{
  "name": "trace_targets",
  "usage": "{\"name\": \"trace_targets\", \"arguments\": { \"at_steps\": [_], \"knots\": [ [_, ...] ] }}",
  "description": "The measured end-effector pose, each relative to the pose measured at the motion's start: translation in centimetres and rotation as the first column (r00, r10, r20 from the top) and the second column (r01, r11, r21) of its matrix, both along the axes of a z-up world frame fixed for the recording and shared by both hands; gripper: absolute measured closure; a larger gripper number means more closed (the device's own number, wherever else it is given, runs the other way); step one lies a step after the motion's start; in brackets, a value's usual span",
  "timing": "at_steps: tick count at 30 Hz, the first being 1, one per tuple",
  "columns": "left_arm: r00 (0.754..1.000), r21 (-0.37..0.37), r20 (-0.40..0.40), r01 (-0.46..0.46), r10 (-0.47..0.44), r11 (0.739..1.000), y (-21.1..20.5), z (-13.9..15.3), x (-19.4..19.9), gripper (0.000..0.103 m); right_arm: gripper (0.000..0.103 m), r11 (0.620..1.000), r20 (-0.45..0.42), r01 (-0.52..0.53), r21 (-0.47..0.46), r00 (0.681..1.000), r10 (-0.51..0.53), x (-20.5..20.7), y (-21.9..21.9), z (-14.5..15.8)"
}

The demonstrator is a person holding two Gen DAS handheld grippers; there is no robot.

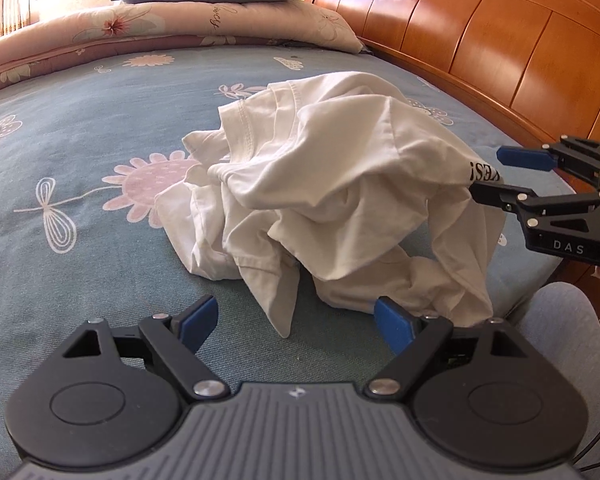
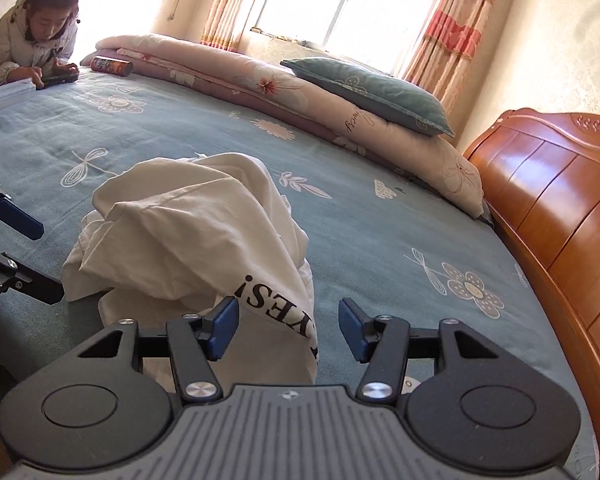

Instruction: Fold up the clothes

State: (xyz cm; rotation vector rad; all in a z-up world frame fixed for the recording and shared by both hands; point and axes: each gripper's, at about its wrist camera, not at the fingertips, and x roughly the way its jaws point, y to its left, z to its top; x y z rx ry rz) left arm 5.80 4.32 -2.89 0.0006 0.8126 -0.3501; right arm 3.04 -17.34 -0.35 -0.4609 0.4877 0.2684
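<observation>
A crumpled white T-shirt (image 1: 324, 200) lies heaped on the blue floral bed (image 1: 80, 248), with no clear long axis. The left hand-held gripper (image 1: 296, 326) angles downward, released. The right hand-held gripper (image 2: 288, 330), released, straddles the printed hem.

Teal pillow (image 2: 370, 94) rests on folded quilt (image 2: 260, 80)

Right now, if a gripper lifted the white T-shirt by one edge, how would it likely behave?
The white T-shirt lies crumpled in soft folds, so it would probably hang limp and unfurl rather than keep shape. The thin fabric looks light. It would likely drag across the bedsheet, not slide cleanly.
</observation>
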Motion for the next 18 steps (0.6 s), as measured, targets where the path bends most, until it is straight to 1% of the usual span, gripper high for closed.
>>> {"name": "trace_targets", "arguments": {
  "at_steps": [2,4,8,10,12,15,16,17,18],
  "knots": [
    [1.000,0.017,-0.012,-0.002,0.002,1.000,-0.3,-0.1,0.0,0.018,0.043,0.995,0.036,-0.055,-0.082,0.998,0.058,-0.2,1.3,0.2],
    [1.000,0.019,-0.013,-0.005,0.006,1.000,-0.2,-0.1,-0.1,0.018,0.043,0.980,0.061,-0.120,-0.158,0.990,0.131,-0.5,2.6,0.5],
    [1.000,0.030,-0.019,-0.007,0.007,1.000,-0.1,-0.3,-0.2,0.018,0.043,0.929,0.064,-0.261,-0.261,0.956,0.286,-1.2,5.6,0.7],
    [1.000,0.039,-0.024,-0.004,0.005,0.999,-0.2,-0.4,-0.3,0.018,0.043,0.901,0.061,-0.300,-0.315,0.940,0.335,-1.0,7.2,0.4],
    [1.000,0.053,-0.029,0.011,-0.009,0.999,-0.3,-0.5,-0.4,0.018,0.043,0.877,0.052,-0.312,-0.366,0.934,0.354,-0.4,8.5,-0.1],
    [0.999,0.080,-0.032,0.032,-0.030,0.996,-0.3,-0.8,-0.7,0.018,0.047,0.830,0.039,-0.309,-0.464,0.929,0.368,0.1,9.8,-0.7],
    [0.999,0.088,-0.032,0.038,-0.036,0.995,-0.3,-0.9,-0.8,0.018,0.052,0.818,0.039,-0.307,-0.486,0.928,0.371,0.1,10.0,-0.7],
    [0.999,0.090,-0.033,0.042,-0.039,0.995,-0.2,-1.0,-0.9,0.018,0.064,0.806,0.038,-0.304,-0.508,0.927,0.374,0.1,10.1,-0.7],
    [0.999,0.091,-0.034,0.046,-0.043,0.995,-0.1,-1.1,-1.0,0.018,0.069,0.807,0.028,-0.310,-0.502,0.927,0.374,0.2,10.1,-0.3]
  ]
}}
